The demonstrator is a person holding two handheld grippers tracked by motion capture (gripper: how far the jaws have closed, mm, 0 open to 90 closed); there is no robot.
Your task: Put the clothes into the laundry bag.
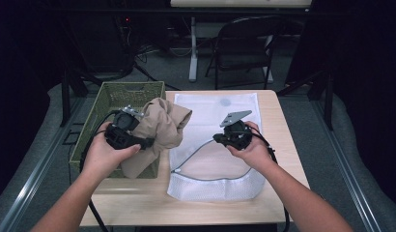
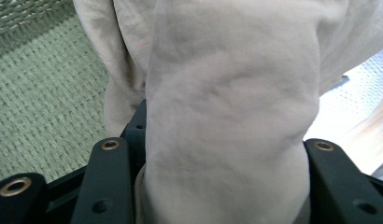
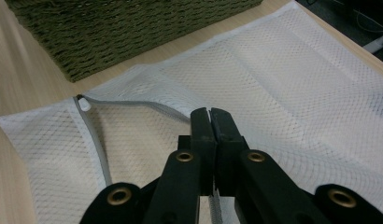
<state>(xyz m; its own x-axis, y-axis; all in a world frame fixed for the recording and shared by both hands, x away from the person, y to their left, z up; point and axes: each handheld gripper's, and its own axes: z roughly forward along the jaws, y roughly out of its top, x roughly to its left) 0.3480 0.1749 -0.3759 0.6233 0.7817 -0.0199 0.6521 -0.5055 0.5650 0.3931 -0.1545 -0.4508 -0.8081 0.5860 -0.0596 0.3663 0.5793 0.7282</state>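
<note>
A beige garment (image 1: pixel 160 125) (image 2: pixel 227 93) hangs bunched over the right rim of a green woven basket (image 1: pixel 114 94) (image 2: pixel 40 93). My left gripper (image 1: pixel 140 141) (image 2: pixel 217 154) is shut on a thick fold of it, one jaw on each side of the cloth. A white mesh laundry bag (image 1: pixel 220 111) (image 3: pixel 297 84) lies flat on the wooden table (image 1: pixel 275 116), its grey zipper open along the near side. My right gripper (image 1: pixel 221 139) (image 3: pixel 210 114) is over the bag's middle, jaws pressed together on the zipper edge, lifting it a little.
The basket (image 3: pixel 133 28) stands at the table's left edge, touching the bag's left side. A folding chair (image 1: pixel 244 38) and a desk leg stand on the floor beyond the table. Cables trail from both grippers toward the near edge.
</note>
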